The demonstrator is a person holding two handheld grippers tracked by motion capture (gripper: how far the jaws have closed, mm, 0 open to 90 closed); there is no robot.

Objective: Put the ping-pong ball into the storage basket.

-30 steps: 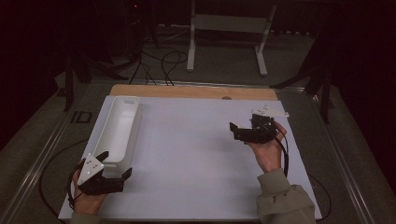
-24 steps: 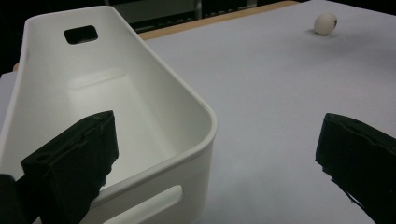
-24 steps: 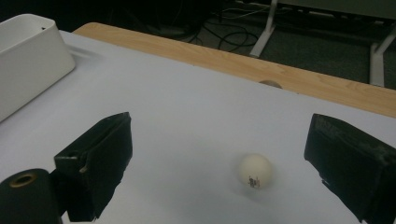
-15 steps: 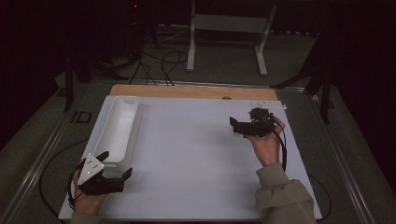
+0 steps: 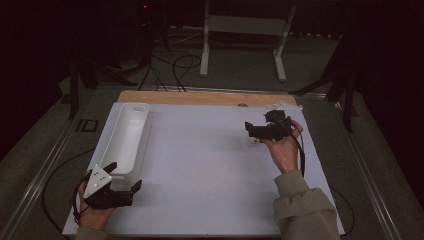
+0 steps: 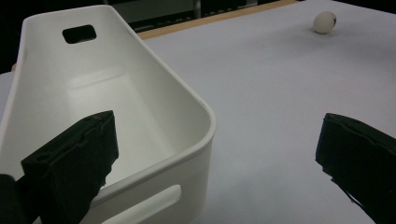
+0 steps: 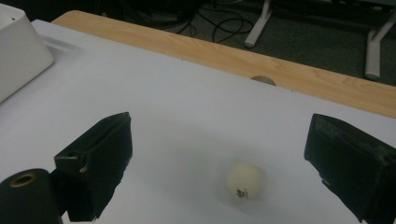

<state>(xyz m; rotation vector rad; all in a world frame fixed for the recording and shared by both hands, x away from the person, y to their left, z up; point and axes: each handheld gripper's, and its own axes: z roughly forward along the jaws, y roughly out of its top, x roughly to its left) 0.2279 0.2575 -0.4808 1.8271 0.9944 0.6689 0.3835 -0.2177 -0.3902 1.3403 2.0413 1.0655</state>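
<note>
We had the white worktop (image 5: 200, 165) laid over a wooden table, whose bare wood showed as a strip along the far edge. A long white bin (image 5: 125, 137) lay along the worktop's left edge, running from the far left corner toward the near one, and as far as the pictures showed it was empty; in the left gripper view its inside (image 6: 93, 102) held nothing.

Our left gripper (image 5: 122, 187) waited at the near left corner, just beside the bin's near end. Its jaws stood wide apart and gripped nothing, one of them over the bin's near rim in its own view.

Our right gripper (image 5: 252, 132) was out toward the far right corner. Its jaws also stood wide apart and empty, one on either side of the small white ball (image 7: 243, 180), neither touching it.

The ball (image 5: 253, 140) rested on the worktop near the far right corner, well apart from the bin. From the left gripper view we saw it far off across the sheet (image 6: 324, 22).

We judged the work to be putting the ball into the bin, and that it had barely begun: the approach was nearly made, but nothing was grasped. Left to do were the closing on the ball, the lift, the carry across to the left edge, and the release into the bin.
</note>
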